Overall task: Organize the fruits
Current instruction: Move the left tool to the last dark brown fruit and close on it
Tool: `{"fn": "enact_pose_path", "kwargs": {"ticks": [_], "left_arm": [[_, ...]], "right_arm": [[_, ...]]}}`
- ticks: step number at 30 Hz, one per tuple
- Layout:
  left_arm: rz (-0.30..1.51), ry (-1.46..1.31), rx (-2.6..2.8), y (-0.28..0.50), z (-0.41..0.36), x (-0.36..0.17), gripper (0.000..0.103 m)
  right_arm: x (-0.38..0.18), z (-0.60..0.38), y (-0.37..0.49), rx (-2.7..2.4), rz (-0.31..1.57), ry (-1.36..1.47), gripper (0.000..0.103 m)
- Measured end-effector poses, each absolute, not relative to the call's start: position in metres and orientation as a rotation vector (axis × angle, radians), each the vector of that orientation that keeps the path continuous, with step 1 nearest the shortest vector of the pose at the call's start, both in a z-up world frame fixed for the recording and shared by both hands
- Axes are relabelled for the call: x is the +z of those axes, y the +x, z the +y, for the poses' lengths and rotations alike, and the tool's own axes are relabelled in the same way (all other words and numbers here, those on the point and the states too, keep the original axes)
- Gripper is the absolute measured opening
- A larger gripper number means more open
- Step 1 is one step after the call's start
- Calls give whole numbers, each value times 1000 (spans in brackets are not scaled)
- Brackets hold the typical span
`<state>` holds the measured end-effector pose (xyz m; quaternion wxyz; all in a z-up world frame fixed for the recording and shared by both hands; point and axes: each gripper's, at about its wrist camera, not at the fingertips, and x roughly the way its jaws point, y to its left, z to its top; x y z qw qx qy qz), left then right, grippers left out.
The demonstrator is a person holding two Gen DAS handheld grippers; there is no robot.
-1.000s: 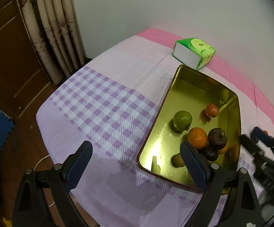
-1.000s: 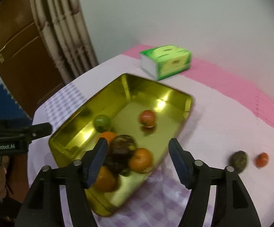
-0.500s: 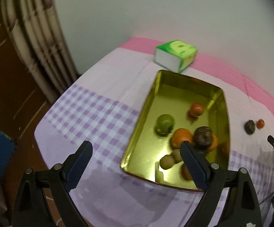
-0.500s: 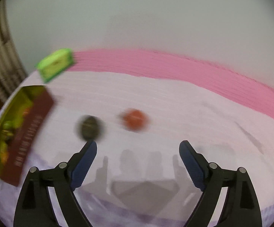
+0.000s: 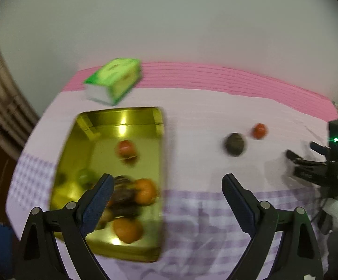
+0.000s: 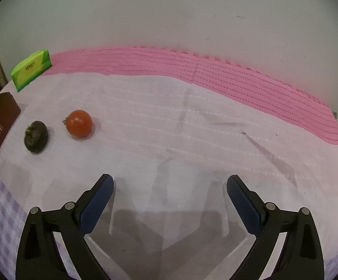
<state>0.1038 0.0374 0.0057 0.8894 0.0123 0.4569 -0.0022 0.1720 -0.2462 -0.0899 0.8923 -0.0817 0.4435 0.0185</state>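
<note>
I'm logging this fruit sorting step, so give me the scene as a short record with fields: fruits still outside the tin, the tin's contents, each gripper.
loose fruits: red fruit and dark fruit, side by side on the tablecloth, apart
gold tin: several fruits, orange, green, red and dark; blurred
left gripper: open, empty, near the tin
right gripper: open, jaws just opening, nothing between them
other: green tissue box near the wall

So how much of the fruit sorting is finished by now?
Mostly done, it seems: several fruits already sit in the gold tin. Nothing is in hand; the right gripper, whose jaws have just been opening, and the left gripper are both empty. Left: the dark fruit and red fruit on the tablecloth.
</note>
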Motion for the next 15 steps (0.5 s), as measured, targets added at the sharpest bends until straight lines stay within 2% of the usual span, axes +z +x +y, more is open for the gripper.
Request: {"fn": "enact_pose_path", "kwargs": {"ticks": [5, 15], "left_arm": [[995, 27, -70, 124, 6, -8, 92], [1014, 21, -125, 168, -29, -33, 91]], "right_arm": [[-92, -261, 176, 48, 926, -147, 103], [-95, -272, 179, 65, 946, -88, 103]]}}
